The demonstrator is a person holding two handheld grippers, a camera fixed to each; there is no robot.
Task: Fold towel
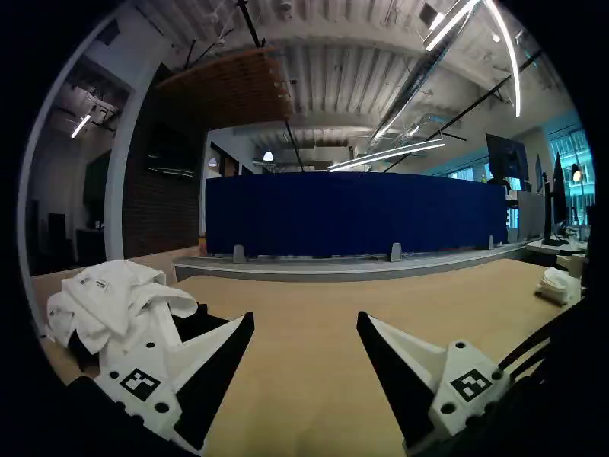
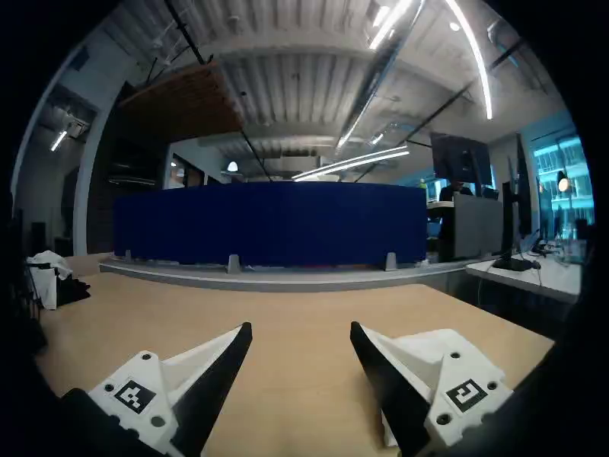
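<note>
The left hand-held gripper [image 1: 304, 316] is held level, its two white fingers [image 1: 190, 358] spread wide with nothing between them. The right hand-held gripper [image 2: 299, 326] strikes the same pose — jaws parted, empty, pointing straight ahead.

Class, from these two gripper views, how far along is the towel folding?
Done: nothing visible; the white towel lies crumpled on the table. In hand: nothing; the left hand-held gripper and right hand-held gripper are both open and empty. Left: grasping, spreading and folding the towel.
</note>
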